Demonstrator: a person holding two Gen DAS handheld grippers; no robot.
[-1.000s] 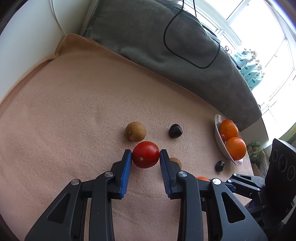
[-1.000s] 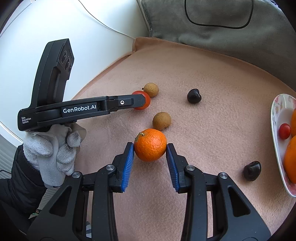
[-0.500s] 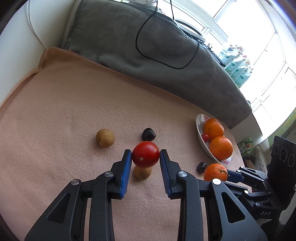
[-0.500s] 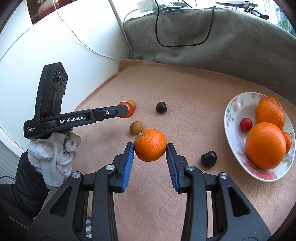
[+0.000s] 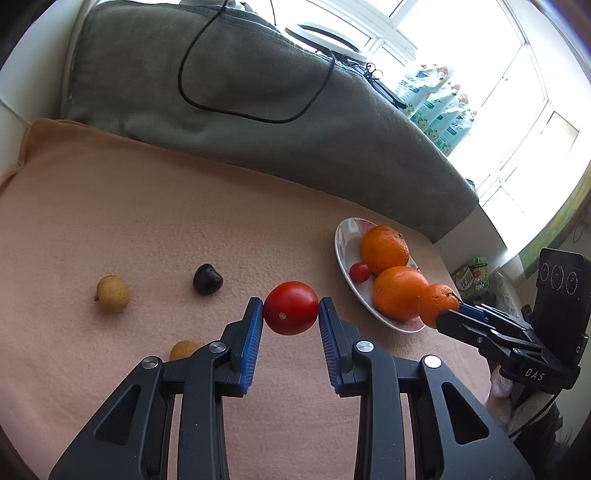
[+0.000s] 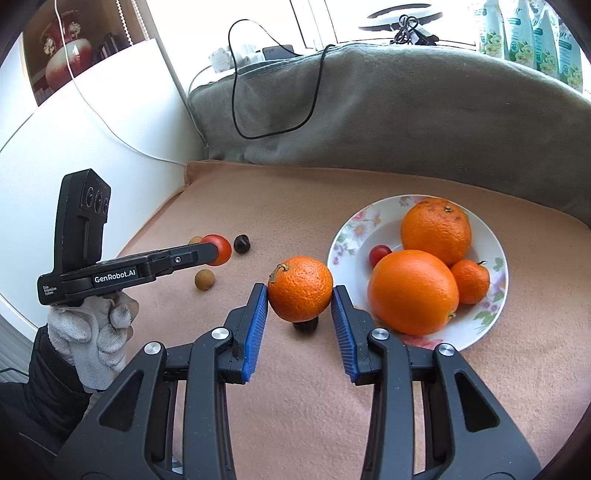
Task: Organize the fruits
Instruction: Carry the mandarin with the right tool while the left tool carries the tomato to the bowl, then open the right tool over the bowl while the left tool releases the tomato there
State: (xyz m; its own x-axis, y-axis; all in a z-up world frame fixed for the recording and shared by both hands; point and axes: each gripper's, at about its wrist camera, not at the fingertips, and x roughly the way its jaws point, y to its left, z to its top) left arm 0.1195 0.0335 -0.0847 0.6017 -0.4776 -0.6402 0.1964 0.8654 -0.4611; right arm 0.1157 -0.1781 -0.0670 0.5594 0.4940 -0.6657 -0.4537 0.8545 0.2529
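My left gripper point(image 5: 291, 308) is shut on a red tomato point(image 5: 291, 307) and holds it above the peach cloth, left of the plate. My right gripper point(image 6: 300, 290) is shut on a small orange point(image 6: 300, 288), held in the air just left of the floral plate point(image 6: 354, 229). The plate holds two big oranges point(image 6: 413, 291), a small orange point(image 6: 470, 281) and a cherry tomato point(image 6: 379, 254). On the cloth lie two tan longans point(image 5: 112, 294) point(image 6: 204, 279) and two dark chestnuts point(image 5: 207, 279) point(image 6: 306, 325); one chestnut is partly hidden under the held orange.
A grey blanket point(image 5: 258, 110) with a black cable point(image 5: 240, 110) rises behind the peach cloth point(image 5: 147, 206). A white wall point(image 6: 110, 129) borders the left. The cloth's right edge drops off past the plate point(image 5: 343, 243). Bottles point(image 6: 532, 33) stand by the window.
Both grippers have moved right toward the plate with their fruit, and are raised higher. The right gripper's orange is now right beside the plate's rim.
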